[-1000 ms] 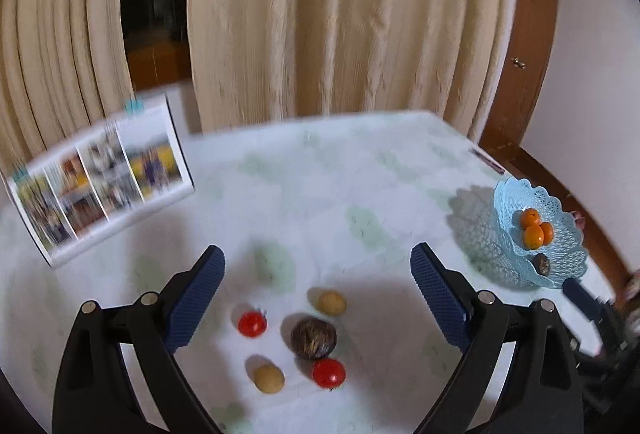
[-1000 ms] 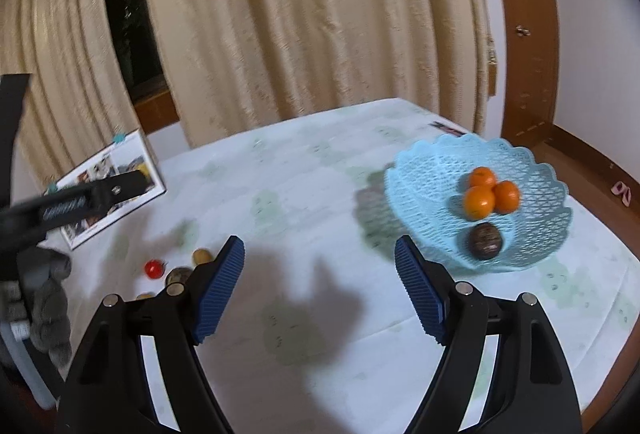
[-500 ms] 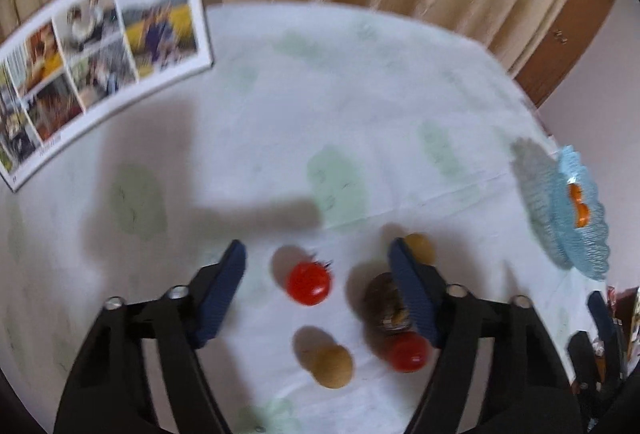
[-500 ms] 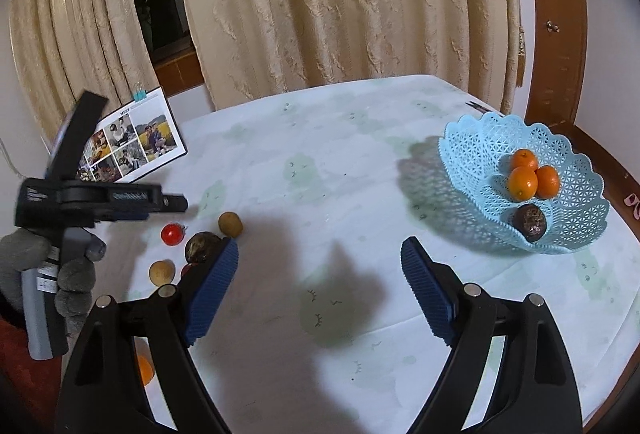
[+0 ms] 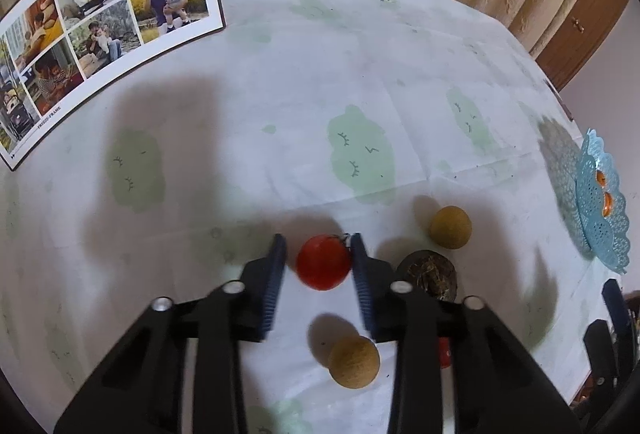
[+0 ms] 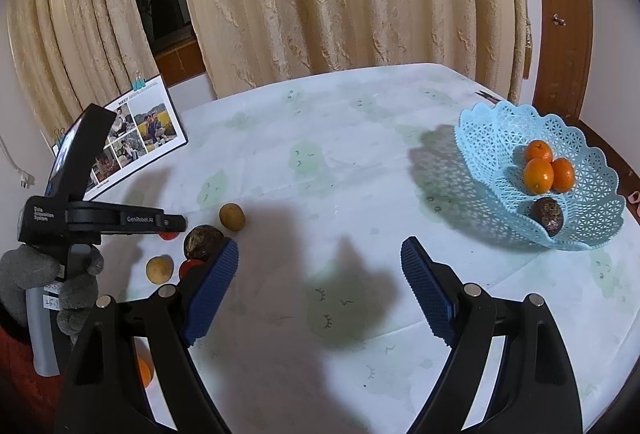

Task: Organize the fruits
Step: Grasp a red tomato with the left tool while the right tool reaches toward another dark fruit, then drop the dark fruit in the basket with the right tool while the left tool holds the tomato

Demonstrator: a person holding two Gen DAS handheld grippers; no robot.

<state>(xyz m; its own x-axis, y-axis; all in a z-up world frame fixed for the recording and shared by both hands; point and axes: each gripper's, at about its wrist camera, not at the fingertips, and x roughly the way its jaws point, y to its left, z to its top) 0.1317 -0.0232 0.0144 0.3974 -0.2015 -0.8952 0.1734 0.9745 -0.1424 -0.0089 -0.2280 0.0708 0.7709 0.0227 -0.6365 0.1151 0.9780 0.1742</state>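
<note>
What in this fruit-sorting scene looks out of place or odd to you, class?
Five fruits lie loose on the table rather than in the blue basket: two tan ones, a dark brown one and two red ones. The left gripper brackets one red tomato. Nothing looks spilled or damaged.

Our left gripper (image 5: pixel 318 254) is low over the table, pitched down, fingers narrowed around a tomato (image 5: pixel 323 262); right pad touching it, left pad with a sliver of gap. Our gloved left hand (image 6: pixel 44 282) wraps its handle. Our right gripper (image 6: pixel 320 274) hangs above the table, level-ish, fingers spread wide, nothing between them.
</note>
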